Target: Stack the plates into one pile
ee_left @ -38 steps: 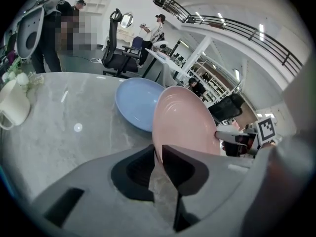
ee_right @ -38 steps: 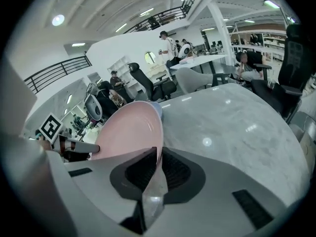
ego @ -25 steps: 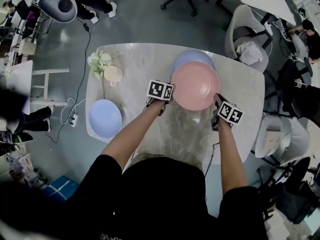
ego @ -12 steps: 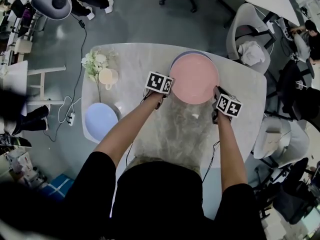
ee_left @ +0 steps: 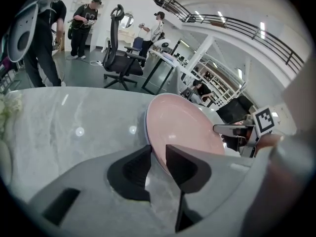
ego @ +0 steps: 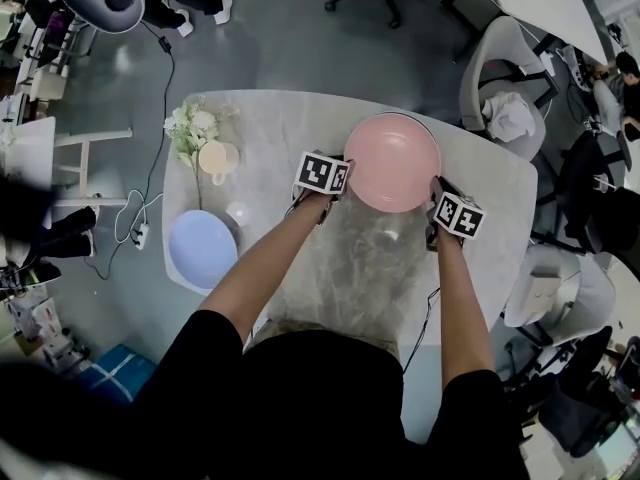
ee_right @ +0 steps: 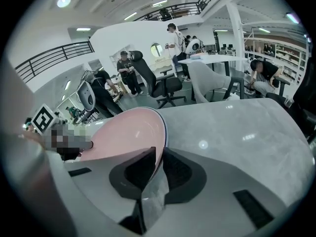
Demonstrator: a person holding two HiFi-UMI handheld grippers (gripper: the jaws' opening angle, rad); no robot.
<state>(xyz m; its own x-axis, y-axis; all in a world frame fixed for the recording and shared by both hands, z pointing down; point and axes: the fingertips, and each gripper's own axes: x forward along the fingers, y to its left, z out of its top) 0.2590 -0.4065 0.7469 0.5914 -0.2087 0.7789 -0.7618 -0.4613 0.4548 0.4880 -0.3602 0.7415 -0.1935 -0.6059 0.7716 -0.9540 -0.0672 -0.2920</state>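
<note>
Pink plate (ego: 392, 163) sat at the far right of the marble table (ego: 280, 128), resting on the lower blue plate (ee_left: 147, 125), whose rim just peeked out; the left gripper (ee_left: 158, 154) was at the pink plate's left edge, its jaws just opening and standing apart with the rim between them; the right gripper (ee_right: 159, 158) was at the opposite edge, jaws clamped on the pink rim; over at the near left corner lay the lone blue plate (ego: 203, 249), well apart; white flowers (ego: 192, 126) and a cream cup (ego: 220, 156) stood at the far left.
</note>
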